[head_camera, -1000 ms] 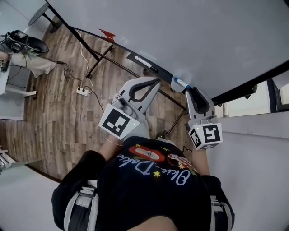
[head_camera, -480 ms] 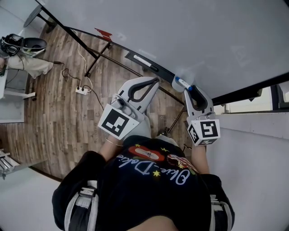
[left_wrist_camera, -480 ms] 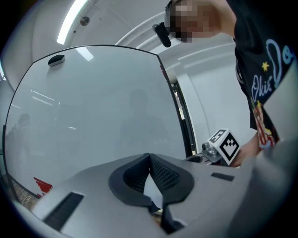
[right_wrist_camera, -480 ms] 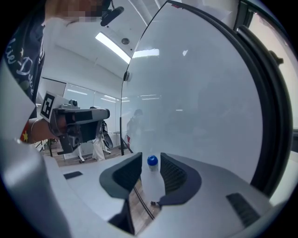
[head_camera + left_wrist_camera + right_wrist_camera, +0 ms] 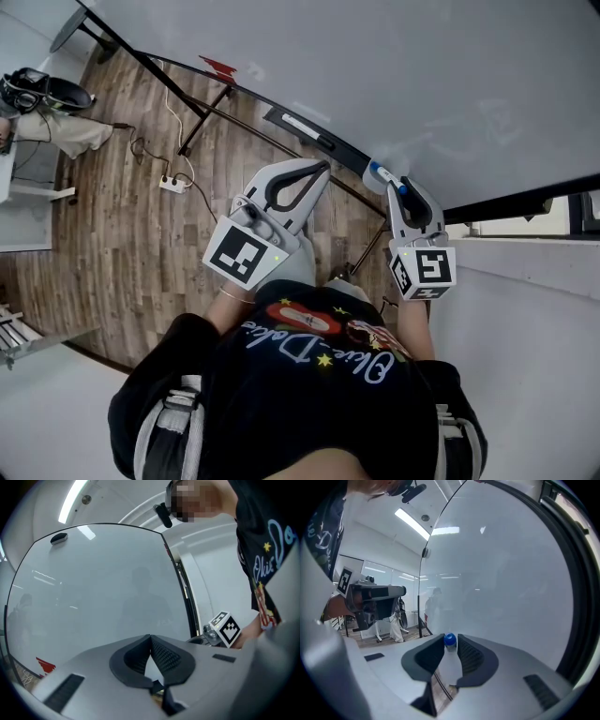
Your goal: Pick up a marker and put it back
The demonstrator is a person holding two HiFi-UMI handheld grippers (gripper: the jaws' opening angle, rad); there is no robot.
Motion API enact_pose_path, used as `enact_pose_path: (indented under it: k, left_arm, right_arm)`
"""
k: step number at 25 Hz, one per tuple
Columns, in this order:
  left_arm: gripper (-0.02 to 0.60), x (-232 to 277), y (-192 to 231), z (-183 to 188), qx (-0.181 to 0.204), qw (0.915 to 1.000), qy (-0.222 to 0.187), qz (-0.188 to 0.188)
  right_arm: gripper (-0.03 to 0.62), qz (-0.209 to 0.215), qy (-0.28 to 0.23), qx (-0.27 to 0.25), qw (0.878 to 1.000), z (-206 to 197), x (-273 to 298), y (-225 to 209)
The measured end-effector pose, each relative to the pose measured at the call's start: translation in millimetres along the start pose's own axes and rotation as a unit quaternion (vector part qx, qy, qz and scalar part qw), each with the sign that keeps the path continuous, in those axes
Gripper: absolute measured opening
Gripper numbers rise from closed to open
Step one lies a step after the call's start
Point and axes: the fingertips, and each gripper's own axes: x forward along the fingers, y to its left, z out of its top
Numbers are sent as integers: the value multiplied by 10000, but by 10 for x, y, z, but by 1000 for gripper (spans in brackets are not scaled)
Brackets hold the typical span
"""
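A white marker with a blue cap (image 5: 383,175) sits between the pads of my right gripper (image 5: 400,187) at the right end of the whiteboard's black tray (image 5: 305,128). The right gripper view shows the blue cap (image 5: 449,640) poking out past the tips of the right gripper (image 5: 450,645), whose pads lie against the white barrel. Those jaws have just been closing with the marker between them. My left gripper (image 5: 322,168) hovers left of it before the board. Its tips meet in the left gripper view (image 5: 150,640), with nothing between them.
The whiteboard (image 5: 422,75) fills the far side; a red shape (image 5: 217,67) sits at its lower edge. The stand's black legs (image 5: 202,117) and a power strip (image 5: 172,186) are on the wooden floor. A seated person's legs (image 5: 66,131) show at far left. A white wall (image 5: 525,328) is on the right.
The right gripper with the marker has shifted slightly right and down along the board's lower edge. The left gripper has barely moved.
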Motion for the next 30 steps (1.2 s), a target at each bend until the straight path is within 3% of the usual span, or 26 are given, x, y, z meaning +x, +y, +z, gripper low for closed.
enact_pose_path:
  k: [12, 30]
  left_arm:
    - [4, -44, 71, -19, 3, 9999, 15, 143]
    - [3, -23, -5, 64, 13, 9997, -114, 214]
  right_arm:
    - [75, -19, -64, -179, 9998, 94, 15, -30]
    - [74, 188, -523, -306, 9980, 566, -176, -42]
